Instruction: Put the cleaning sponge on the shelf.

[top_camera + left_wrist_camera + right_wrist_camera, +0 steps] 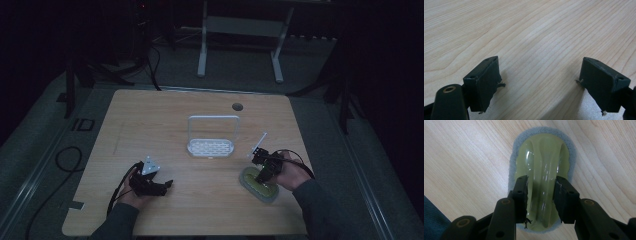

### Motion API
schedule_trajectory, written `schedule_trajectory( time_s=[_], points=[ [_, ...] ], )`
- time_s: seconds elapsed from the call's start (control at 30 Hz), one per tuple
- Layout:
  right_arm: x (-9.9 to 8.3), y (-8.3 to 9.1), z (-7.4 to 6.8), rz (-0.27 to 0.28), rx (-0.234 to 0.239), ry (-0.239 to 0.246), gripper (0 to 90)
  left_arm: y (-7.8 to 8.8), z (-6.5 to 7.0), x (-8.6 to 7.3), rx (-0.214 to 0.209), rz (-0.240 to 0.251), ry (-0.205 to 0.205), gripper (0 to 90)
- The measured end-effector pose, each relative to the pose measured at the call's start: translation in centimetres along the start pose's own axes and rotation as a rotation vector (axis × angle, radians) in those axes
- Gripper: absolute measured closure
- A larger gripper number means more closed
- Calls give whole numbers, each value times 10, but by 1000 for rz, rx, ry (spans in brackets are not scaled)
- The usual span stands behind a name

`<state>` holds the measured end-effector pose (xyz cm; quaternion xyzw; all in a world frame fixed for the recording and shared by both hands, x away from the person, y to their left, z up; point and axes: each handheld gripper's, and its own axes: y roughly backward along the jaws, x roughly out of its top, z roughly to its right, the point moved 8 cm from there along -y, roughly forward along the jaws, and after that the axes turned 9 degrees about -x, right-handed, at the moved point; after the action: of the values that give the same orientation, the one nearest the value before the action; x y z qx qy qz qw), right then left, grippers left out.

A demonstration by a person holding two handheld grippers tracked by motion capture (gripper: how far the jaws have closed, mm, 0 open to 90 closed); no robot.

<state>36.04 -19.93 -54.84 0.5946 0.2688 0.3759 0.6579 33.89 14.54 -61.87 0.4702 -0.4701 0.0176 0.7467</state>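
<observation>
The right gripper (pixel 541 202) straddles the scrubber's (pixel 542 157) raised handle ridge near the table's (pixel 200 115) right edge, its jaws lined up along the ridge and not yet clamped; the left gripper (pixel 540 82) rests unclenched, well apart.

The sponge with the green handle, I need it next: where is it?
High view: the sponge lies near the table's front right corner, under the right claw.

Bare wood around left tool (pixel 159 186); white rack (pixel 212 146) mid-table; sponge (pixel 257 186) front right

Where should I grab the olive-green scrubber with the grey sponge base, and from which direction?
Take the olive-green plastic scrubber by its raised central ridge, coming straight down from above. It lies flat on the wooden table, grey sponge base down, and the right gripper already straddles that ridge, jaws either side.
</observation>
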Motion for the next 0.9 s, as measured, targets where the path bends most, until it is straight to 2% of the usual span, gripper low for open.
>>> schedule_trajectory(
  time_s=[0.27,0.53,0.9],
  points=[
    [0,-2,1,-29,-1,12,684,0,0,0,0,0,0,169],
    [0,-3,0,-33,-5,19,710,0,0,0,0,0,0,169],
    [5,3,0,9,-38,42,715,0,0,0,0,0,1,169]
  ],
)
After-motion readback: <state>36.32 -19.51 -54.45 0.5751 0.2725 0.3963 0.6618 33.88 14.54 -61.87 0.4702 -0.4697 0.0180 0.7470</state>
